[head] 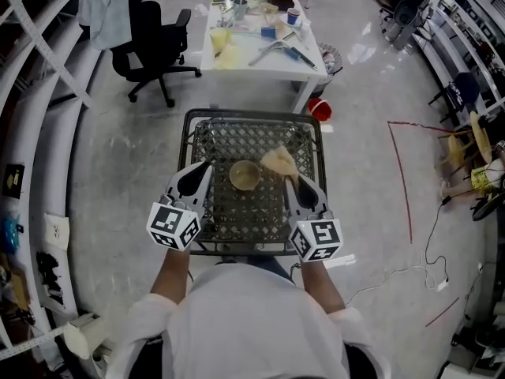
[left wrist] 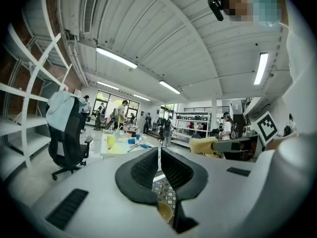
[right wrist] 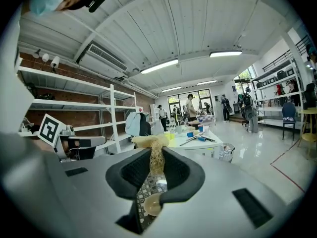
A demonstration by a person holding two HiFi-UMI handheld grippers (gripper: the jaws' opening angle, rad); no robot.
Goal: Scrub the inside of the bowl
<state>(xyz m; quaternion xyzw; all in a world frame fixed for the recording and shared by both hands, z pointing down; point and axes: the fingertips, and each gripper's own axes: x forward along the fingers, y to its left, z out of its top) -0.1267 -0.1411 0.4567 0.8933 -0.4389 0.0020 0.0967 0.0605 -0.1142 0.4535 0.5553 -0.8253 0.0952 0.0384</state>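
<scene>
A small tan bowl (head: 245,174) stands upright in the middle of a black mesh table (head: 205,133). It also shows low between the jaws as the bowl (left wrist: 165,210) in the left gripper view and the bowl (right wrist: 152,204) in the right gripper view. My right gripper (head: 289,180) is shut on a yellow fibrous scrubber (head: 280,162), which hangs just right of the bowl's rim. The scrubber (right wrist: 154,155) sticks up between the right gripper's (right wrist: 156,165) pads. My left gripper (head: 207,166) is shut and holds nothing, just left of the bowl. The left gripper's (left wrist: 159,152) pads meet.
Beyond the mesh table stands a white table (head: 237,58) cluttered with cups and tools. A black office chair (head: 150,42) with a cloth over it is at the back left, a red bucket (head: 319,109) by the white table's leg. Cables and a red line (head: 402,180) cross the floor on the right.
</scene>
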